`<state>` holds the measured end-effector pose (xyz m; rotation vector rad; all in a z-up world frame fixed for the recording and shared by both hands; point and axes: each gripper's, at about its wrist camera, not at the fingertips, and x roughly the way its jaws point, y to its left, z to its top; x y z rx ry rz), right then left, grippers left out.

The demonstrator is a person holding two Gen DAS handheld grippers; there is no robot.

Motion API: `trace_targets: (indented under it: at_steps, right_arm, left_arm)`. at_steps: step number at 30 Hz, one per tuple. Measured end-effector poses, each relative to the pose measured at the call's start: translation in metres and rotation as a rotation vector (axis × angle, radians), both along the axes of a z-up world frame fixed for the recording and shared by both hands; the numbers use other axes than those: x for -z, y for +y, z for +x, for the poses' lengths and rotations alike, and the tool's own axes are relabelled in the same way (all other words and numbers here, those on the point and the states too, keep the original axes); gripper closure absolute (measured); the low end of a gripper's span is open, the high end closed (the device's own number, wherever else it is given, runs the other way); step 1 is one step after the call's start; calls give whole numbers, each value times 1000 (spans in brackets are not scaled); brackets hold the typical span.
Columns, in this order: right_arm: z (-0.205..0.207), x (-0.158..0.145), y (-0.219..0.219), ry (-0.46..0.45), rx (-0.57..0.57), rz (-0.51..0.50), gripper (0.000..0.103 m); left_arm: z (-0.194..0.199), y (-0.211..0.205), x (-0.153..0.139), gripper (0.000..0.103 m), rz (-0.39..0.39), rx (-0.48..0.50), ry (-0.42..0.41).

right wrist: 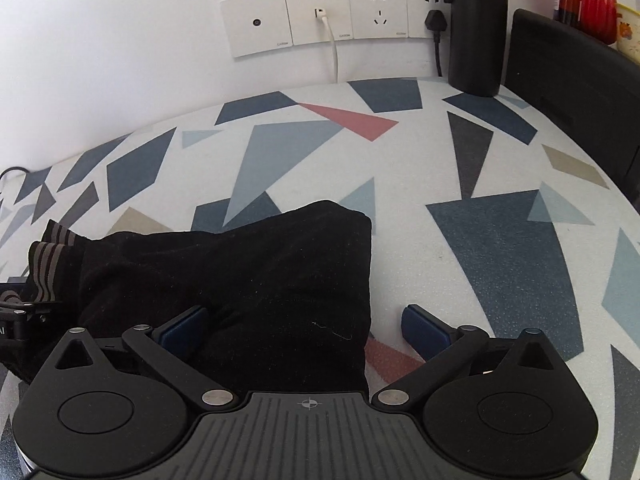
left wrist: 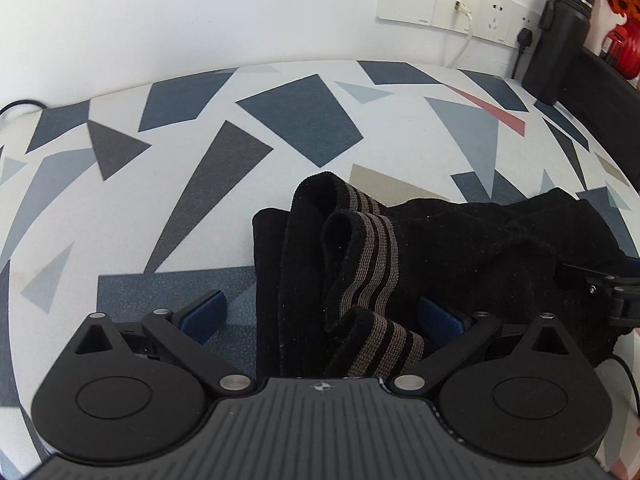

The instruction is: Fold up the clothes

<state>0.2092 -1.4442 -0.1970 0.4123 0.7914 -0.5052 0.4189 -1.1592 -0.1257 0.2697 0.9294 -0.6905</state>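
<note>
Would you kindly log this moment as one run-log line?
left gripper: open, straddling striped cuffs | right gripper: open | black knit garment: bunched on patterned table

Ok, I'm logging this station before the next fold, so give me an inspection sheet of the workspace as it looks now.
Surface: table cover with a geometric blue, grey and red print, flat.
Job's things: black garment bunched on the cover; its striped cuffs lie at the left end.
Clutter: black bottle at the wall; red items at the far right, on a dark object.
Grippers: left tool open, straddling the cuffs; right tool open, straddling the garment's right edge.
Cables: white cable and black plug in the wall sockets.
Surroundings: white wall, socket panel.
</note>
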Motion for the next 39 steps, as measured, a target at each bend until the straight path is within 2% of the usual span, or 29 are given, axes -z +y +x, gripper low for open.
trace_targets:
  at_steps: [4,7,8,9,10,12,15,19,24,28,32,35,39]
  right_arm:
    - [-2,1,0,-7,-40,-12,1]
    - [5,0,2,17,-138,-36,3]
    - [6,-1,3,3,-189,-38,20]
    - [6,-4,5,-26,-249,-38,50]
    - [6,-7,8,-45,-293,-34,60]
    - [9,-11,15,-49,-333,-60,75]
    - [13,-14,19,-62,-375,-71,79]
    - [18,-27,19,-137,-414,35,82]
    - [23,-65,66,-242,-568,-15,83]
    - [25,-97,118,-299,-686,-21,83]
    - [17,-123,181,-333,-787,-18,83]
    - [0,-136,240,-342,-866,-17,83]
    - [-37,-141,348,-322,-1009,-26,83]
  left_arm:
    - [-6,1,1,0,-4,-26,-9]
    - [-6,-1,-3,2,2,-14,5]
    - [-7,-1,-5,13,-6,-3,6]
    - [-8,-1,-6,38,-14,7,6]
    - [-13,0,-10,54,-46,26,14]
    - [-18,4,-12,72,-71,-22,39]
    - [-23,19,-14,76,-117,-117,73]
    - [-38,57,-30,78,-157,-186,23]
    - [-61,110,-61,79,-214,-286,-29]
    - [-93,167,-90,79,-251,-377,-111]
    - [-141,248,-106,79,-311,-513,-172]
    - [-192,318,-107,79,-338,-618,-204]
    - [-277,410,-106,79,-333,-778,-249]
